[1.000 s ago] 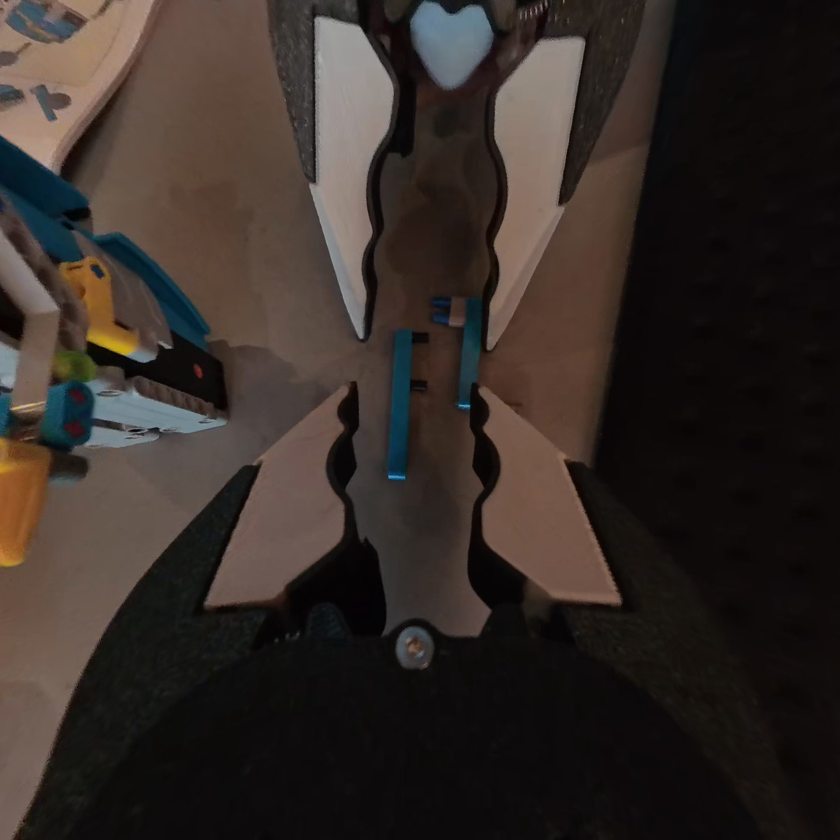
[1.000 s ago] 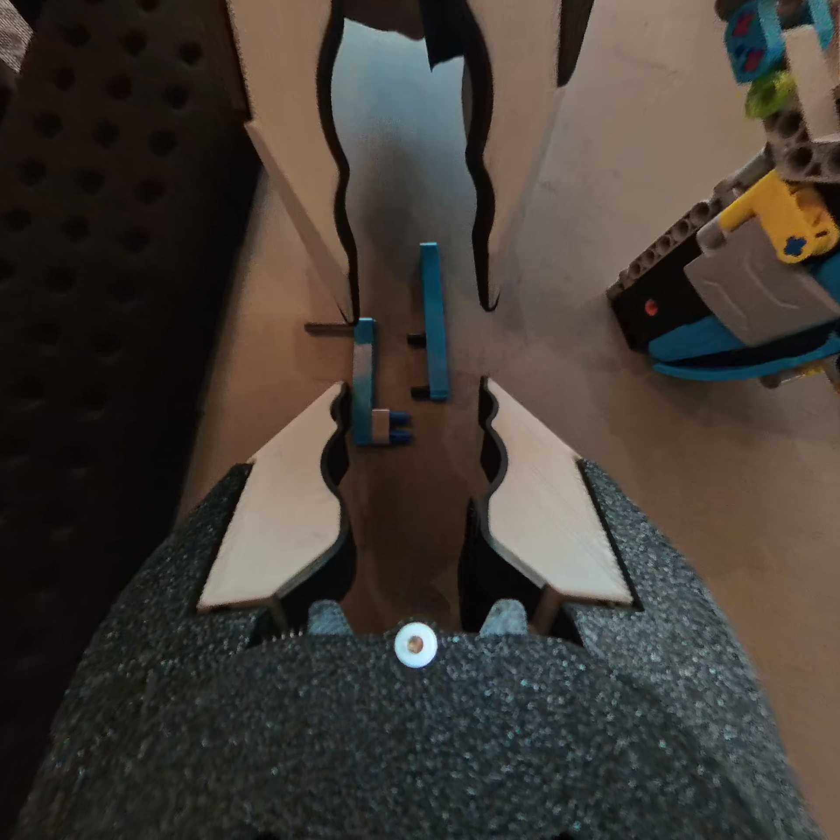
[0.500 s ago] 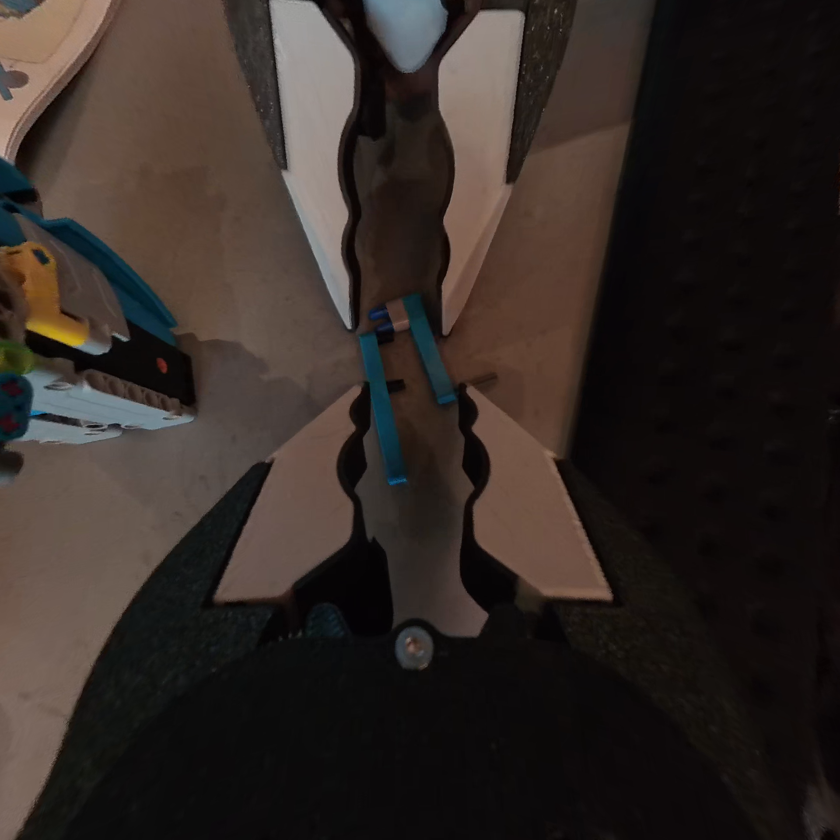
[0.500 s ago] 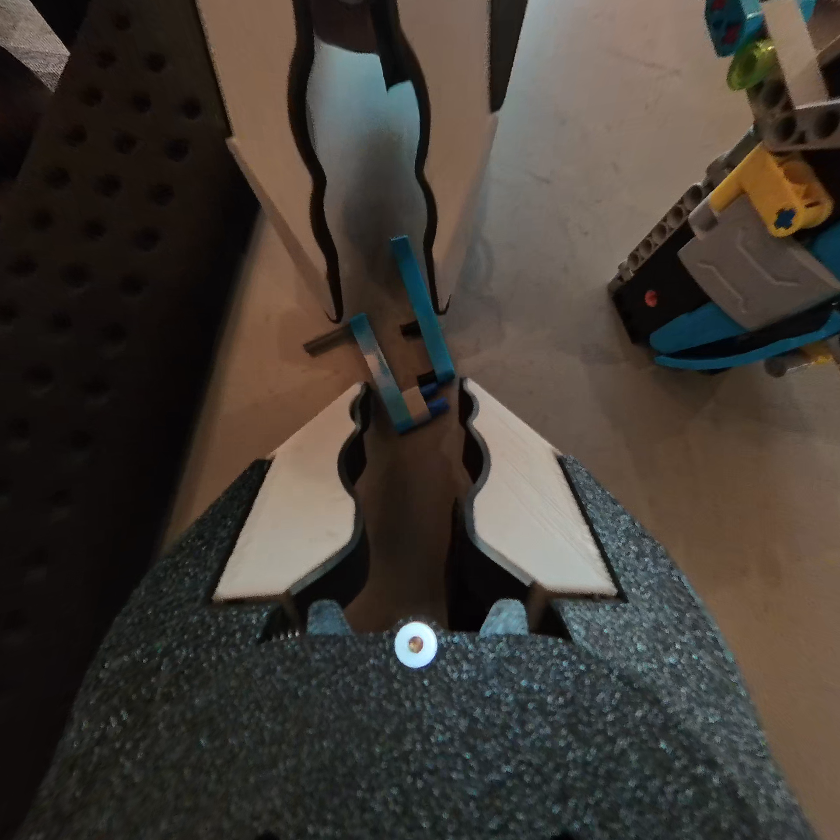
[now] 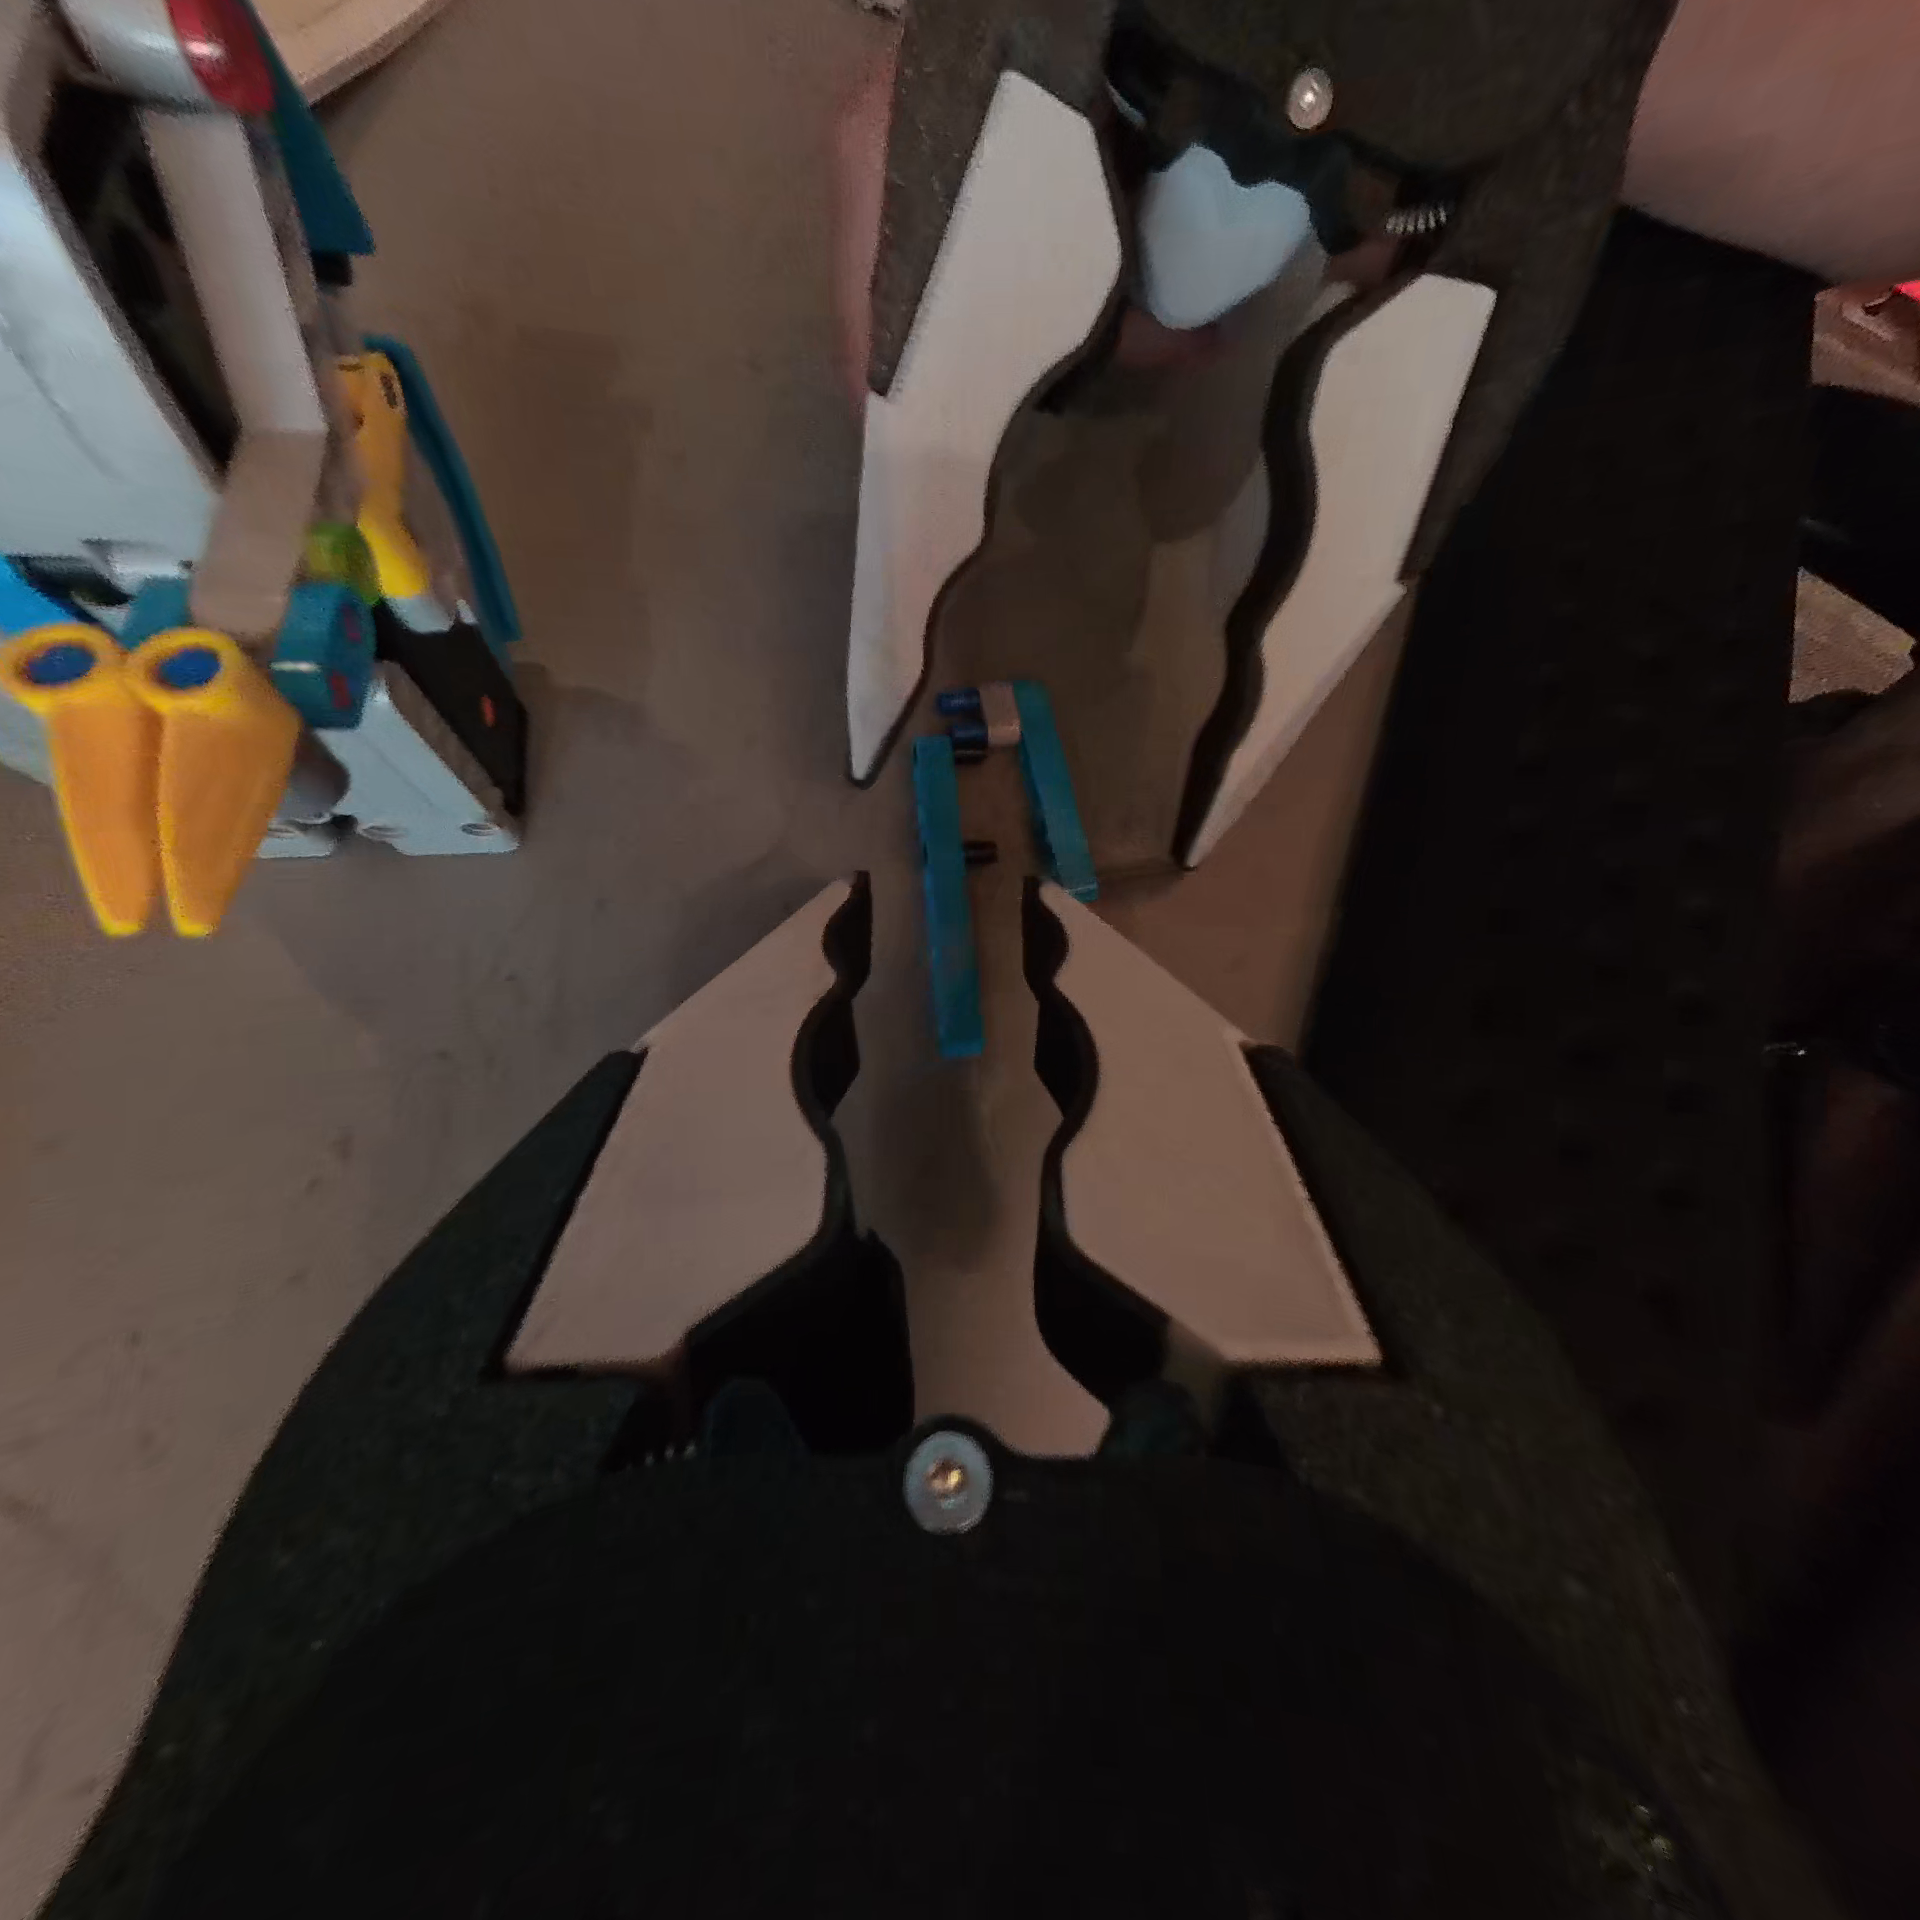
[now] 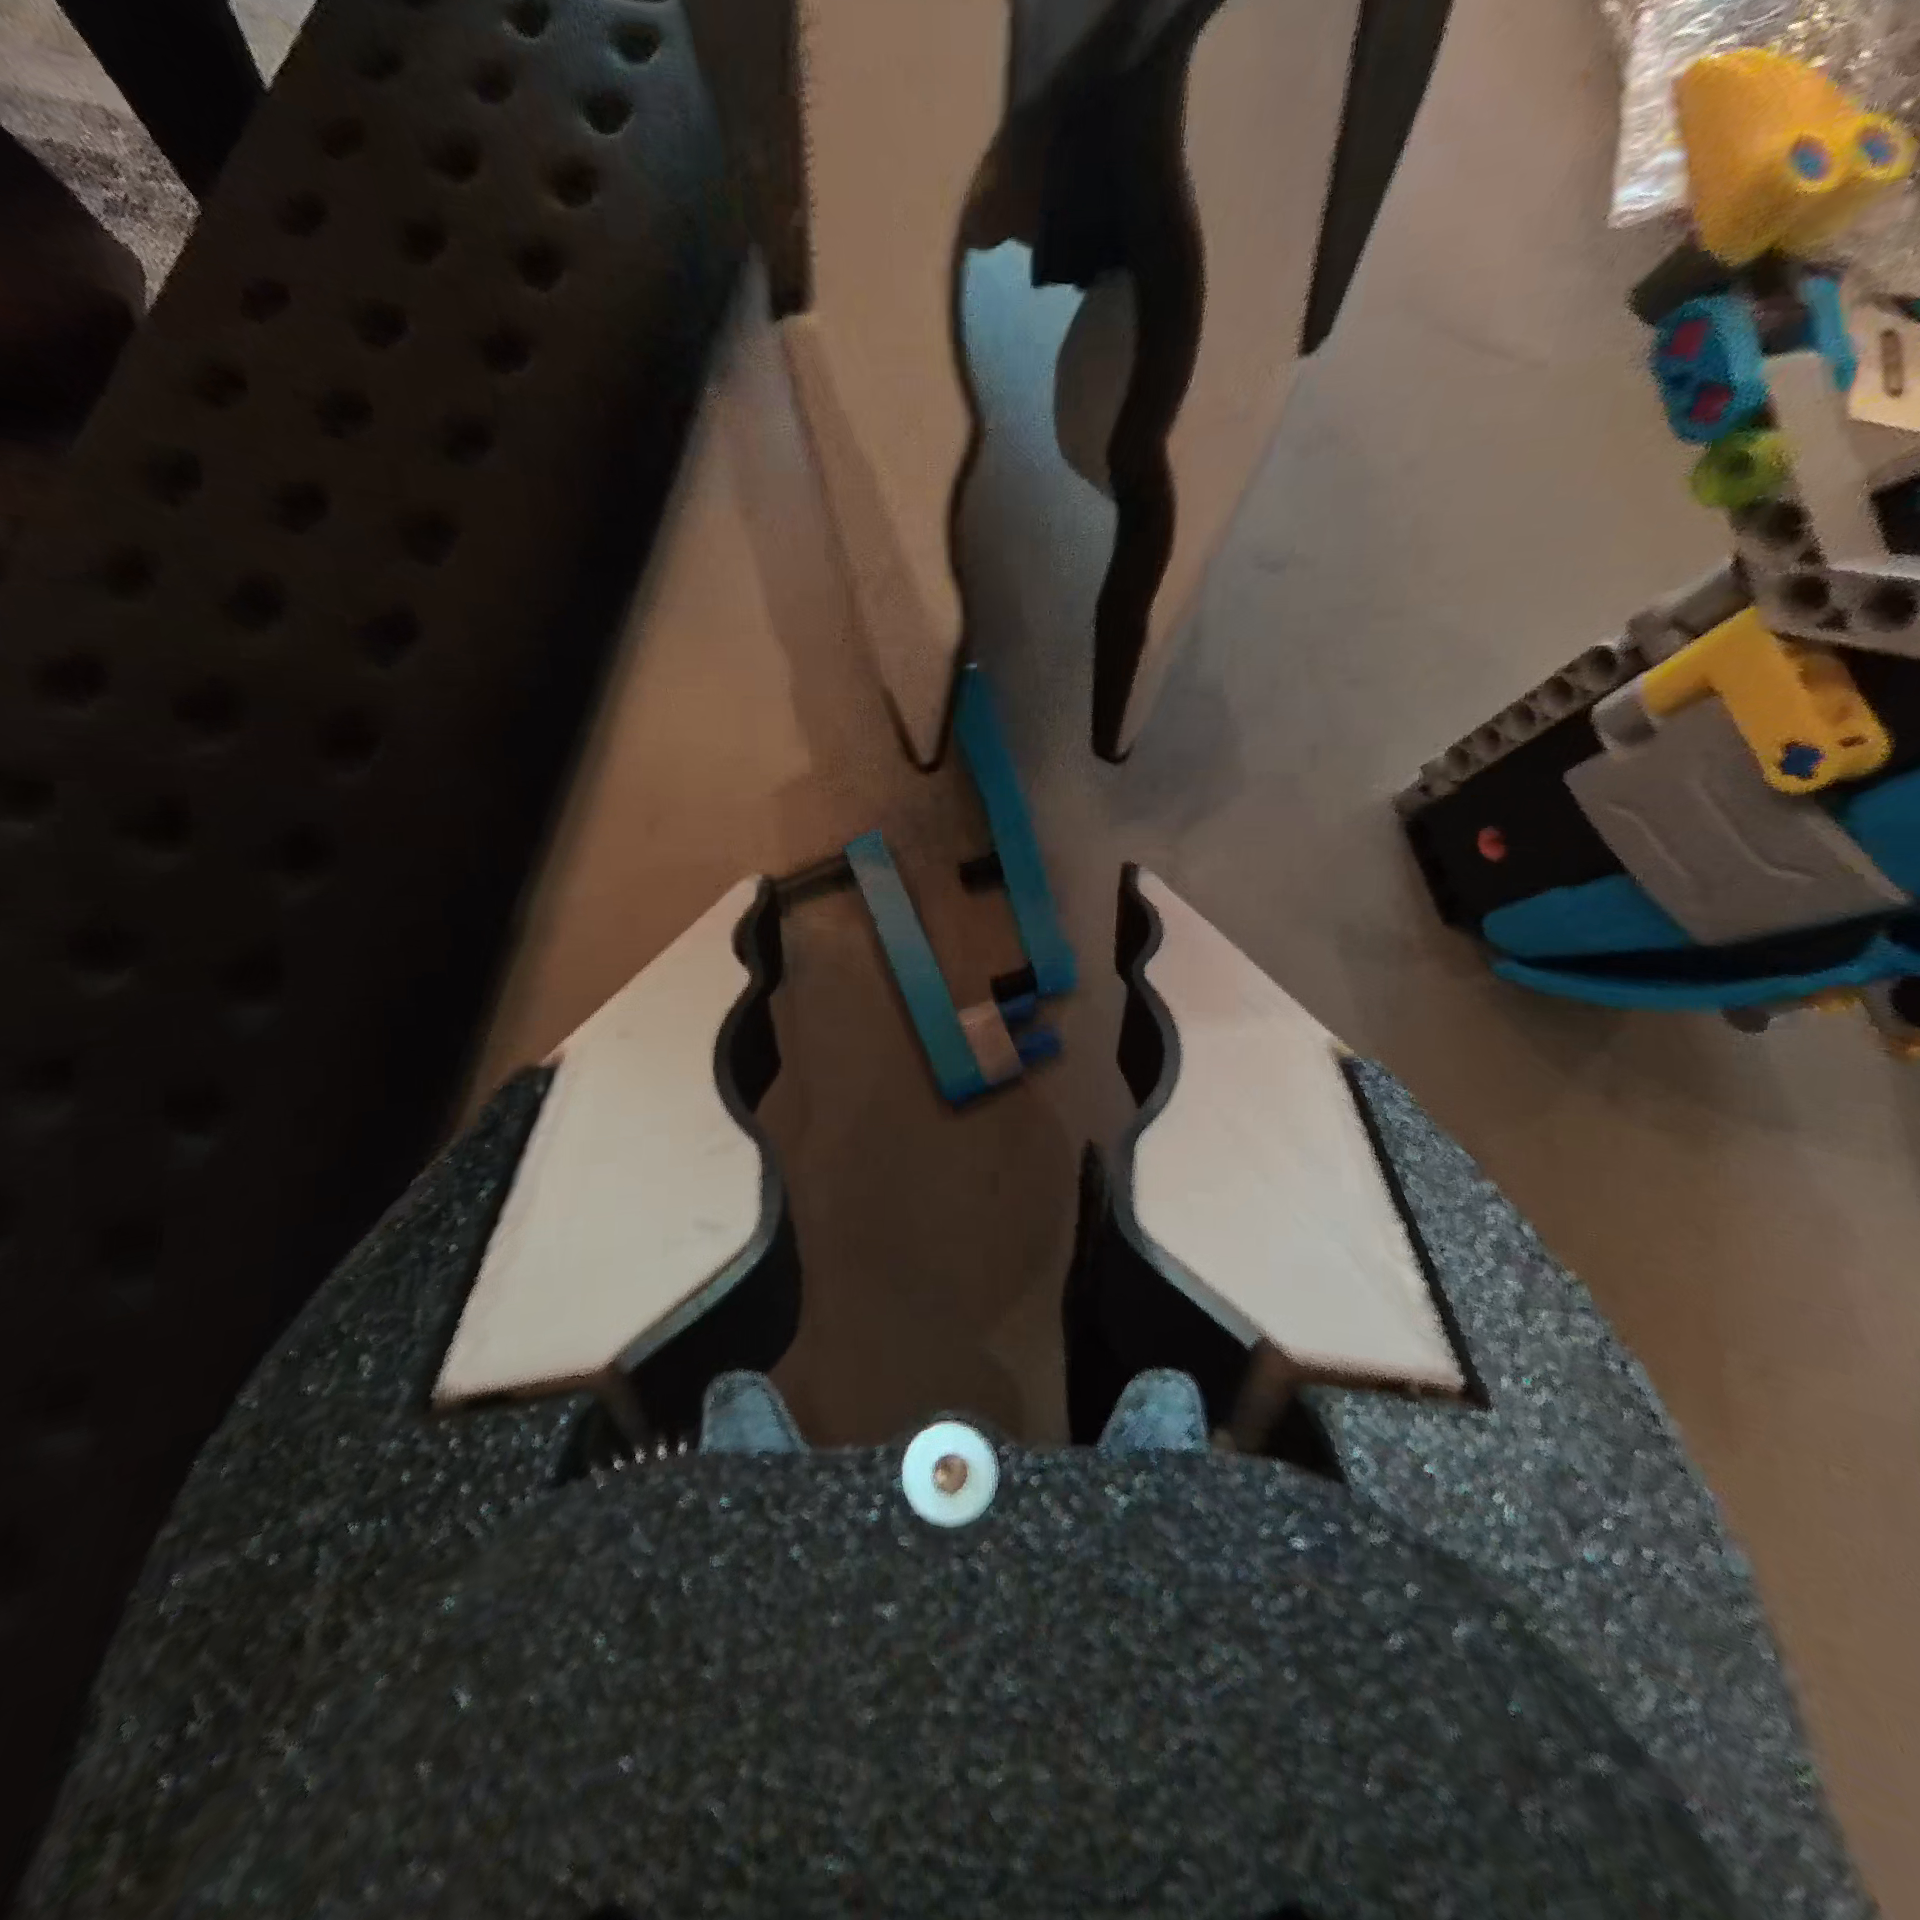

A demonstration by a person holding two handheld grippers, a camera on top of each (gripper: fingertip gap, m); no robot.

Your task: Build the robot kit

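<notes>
In the left wrist view your left gripper [image 5: 940, 883] has its fingers spread around the near end of one long blue beam [image 5: 948, 899], neither pad touching it. If you close here, centre the beam between the pads first (it sits nearer your right pad). A shorter blue beam [image 5: 1055, 790] with dark blue pins [image 5: 961, 719] lies just right of it, on the tan tabletop [image 5: 644, 520]. A toy brick model [image 5: 312, 665] stands well to the left.

In the right wrist view your right gripper [image 6: 951, 883] is also spread, empty, straddling the short beam's pinned end; the black perforated mat [image 6: 312, 520] runs along the left. Both beams look thin, flat and rigid.
</notes>
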